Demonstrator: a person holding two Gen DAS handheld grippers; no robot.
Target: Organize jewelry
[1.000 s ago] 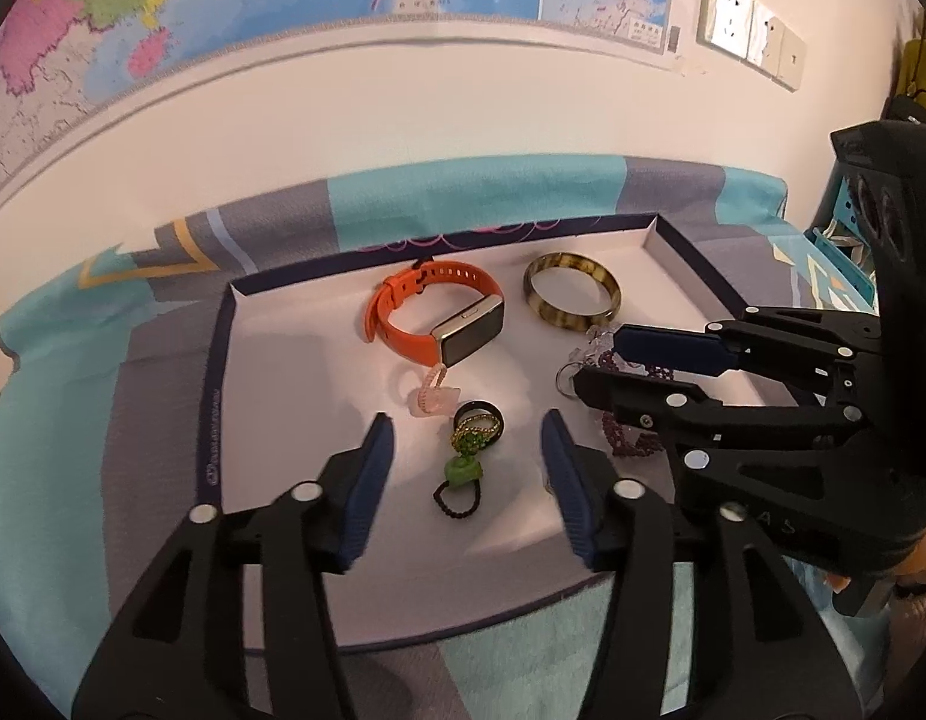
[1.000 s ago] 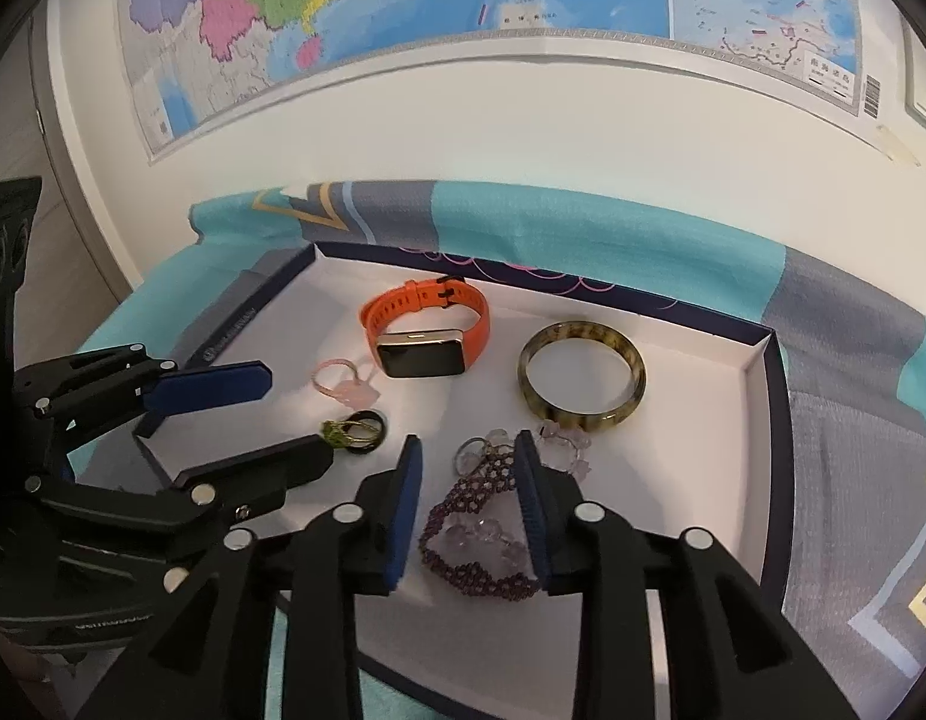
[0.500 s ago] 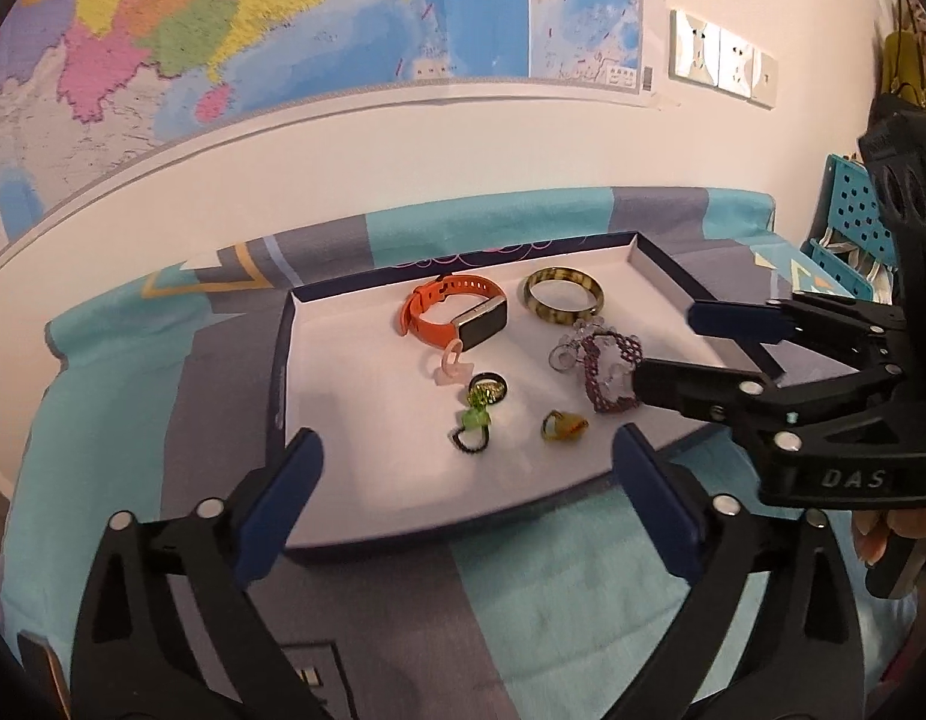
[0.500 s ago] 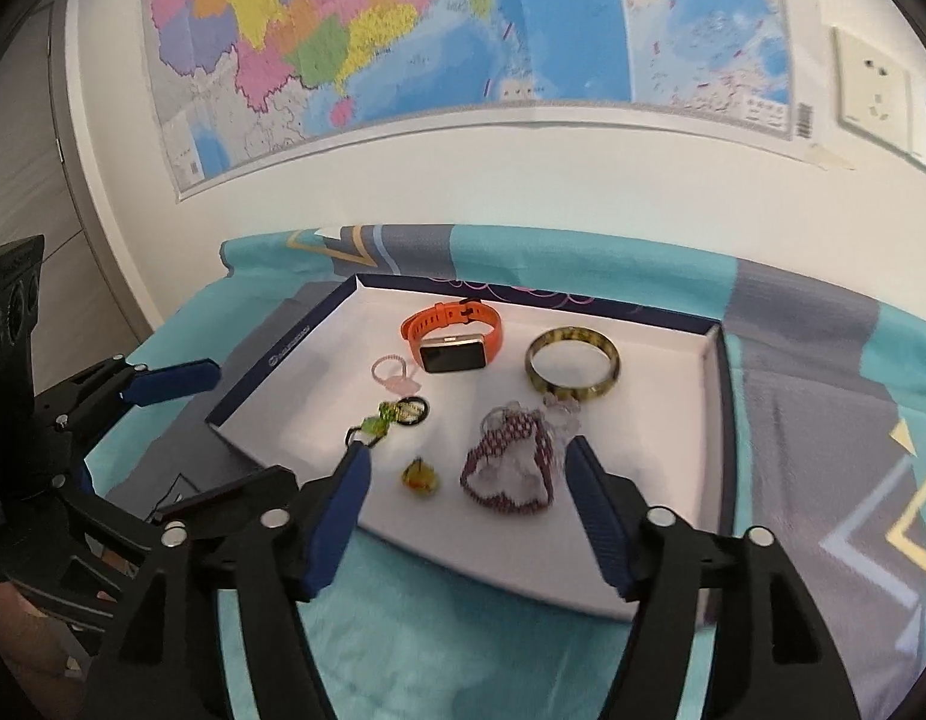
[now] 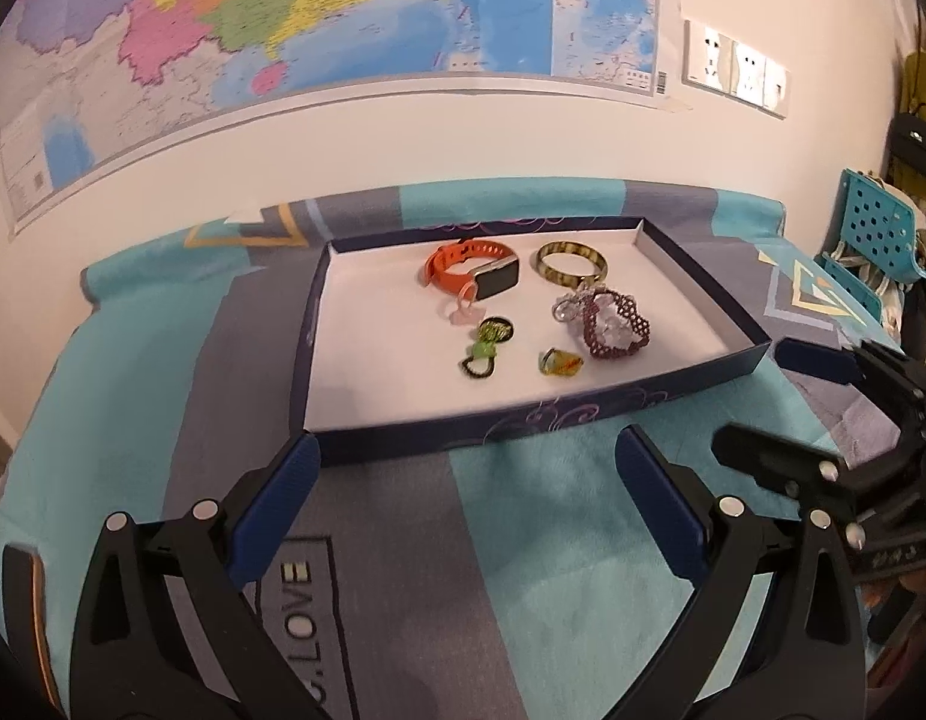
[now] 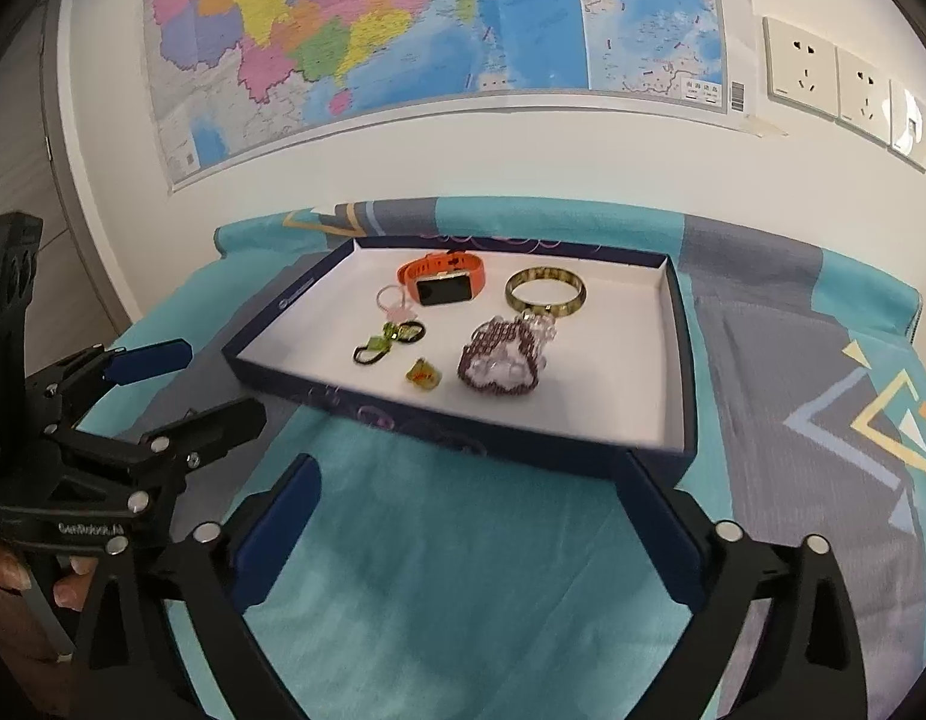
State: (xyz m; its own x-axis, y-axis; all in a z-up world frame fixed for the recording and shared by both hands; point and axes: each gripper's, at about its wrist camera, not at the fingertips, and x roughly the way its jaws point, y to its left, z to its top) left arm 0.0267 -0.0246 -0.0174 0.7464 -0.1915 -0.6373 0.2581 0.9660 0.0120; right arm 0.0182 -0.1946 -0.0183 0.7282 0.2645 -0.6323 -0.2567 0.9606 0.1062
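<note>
A shallow navy tray with a white floor lies on the cloth. In it are an orange smartwatch, a tortoiseshell bangle, a purple beaded bracelet, a pink ring, a green-and-black hair tie and a small yellow charm. My left gripper is open and empty in front of the tray. My right gripper is open and empty, also short of the tray.
The tray sits on a teal and grey patterned cloth against a white wall with a map and sockets. A teal perforated basket stands at the far right.
Both grippers have pulled back from over the tray toward me and opened wide. The jewelry stays in the tray; the beaded bracelet lies free of the right fingers.
</note>
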